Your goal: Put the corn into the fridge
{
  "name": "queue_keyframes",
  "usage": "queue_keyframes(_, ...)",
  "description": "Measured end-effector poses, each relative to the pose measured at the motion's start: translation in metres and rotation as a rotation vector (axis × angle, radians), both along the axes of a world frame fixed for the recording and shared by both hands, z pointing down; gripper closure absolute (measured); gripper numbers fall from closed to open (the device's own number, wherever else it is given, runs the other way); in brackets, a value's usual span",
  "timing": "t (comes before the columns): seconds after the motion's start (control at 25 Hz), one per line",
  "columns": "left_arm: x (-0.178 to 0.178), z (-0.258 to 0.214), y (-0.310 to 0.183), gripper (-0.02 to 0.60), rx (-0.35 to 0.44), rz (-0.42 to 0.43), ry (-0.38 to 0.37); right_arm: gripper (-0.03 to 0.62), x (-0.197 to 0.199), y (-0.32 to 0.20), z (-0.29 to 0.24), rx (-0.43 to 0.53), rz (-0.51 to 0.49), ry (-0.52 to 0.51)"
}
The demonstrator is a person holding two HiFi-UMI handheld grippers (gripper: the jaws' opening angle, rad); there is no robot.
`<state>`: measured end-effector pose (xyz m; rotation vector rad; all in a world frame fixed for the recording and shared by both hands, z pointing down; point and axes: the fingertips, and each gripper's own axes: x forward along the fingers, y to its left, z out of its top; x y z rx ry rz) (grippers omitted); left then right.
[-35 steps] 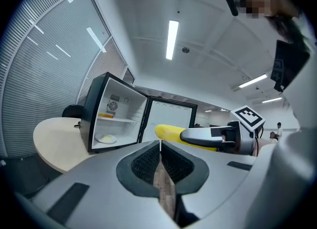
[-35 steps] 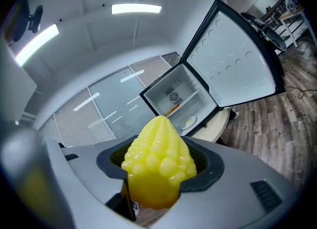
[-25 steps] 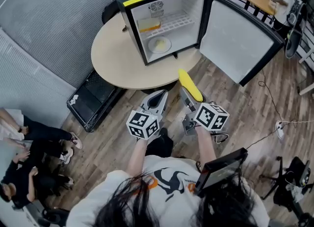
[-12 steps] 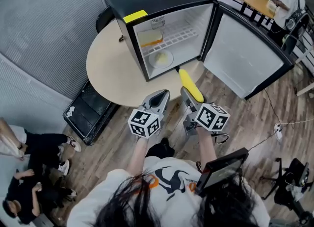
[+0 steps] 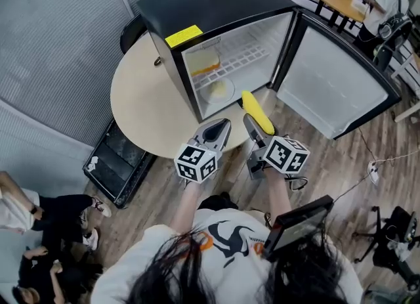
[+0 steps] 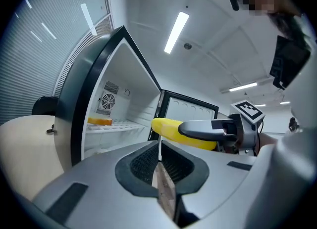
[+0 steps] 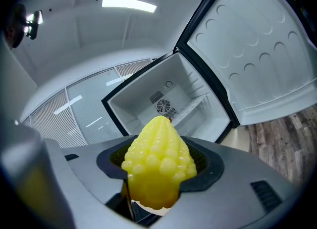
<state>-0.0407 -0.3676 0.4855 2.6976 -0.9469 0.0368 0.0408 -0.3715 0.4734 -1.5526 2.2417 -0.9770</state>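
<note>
Head view: the fridge (image 5: 197, 7) stands on a round worktop (image 5: 141, 92) with its door (image 5: 335, 83) swung wide to the right. Inside, a wire shelf (image 5: 243, 56) carries a pale block with an orange edge (image 5: 202, 63), and a plate (image 5: 220, 90) lies on the compartment floor below. The right gripper (image 5: 251, 123) grasps the corn (image 5: 257, 112), which points at the opening from just outside it, over the worktop's near edge. The left gripper (image 5: 224, 124) is just beside it. A person (image 5: 39, 211) sits on the floor at lower left.

Left gripper view: the fingers (image 6: 99, 183) are clenched together with nothing between them. Beyond them the corn lies level in the right gripper, before the fridge's open front.

Right gripper view: the fingers (image 7: 237, 183) clamp the cob from both sides, tip forward. Past it are the compartment's back wall and its fan (image 7: 163, 106).
</note>
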Motion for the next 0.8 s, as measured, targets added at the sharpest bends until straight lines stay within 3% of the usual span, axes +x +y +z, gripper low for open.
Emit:
queue_keyframes(0.56,0.02,0.022,-0.012,0.566,-0.06,0.072,-0.005,0.335,0.014,-0.013,0.013,-0.04,0.038,-0.009)
queue_keyframes(0.8,0.026,0.022,-0.031,0.566,-0.053,0.045,-0.001,0.335,0.029,-0.04,0.01,-0.029,0.026,0.005)
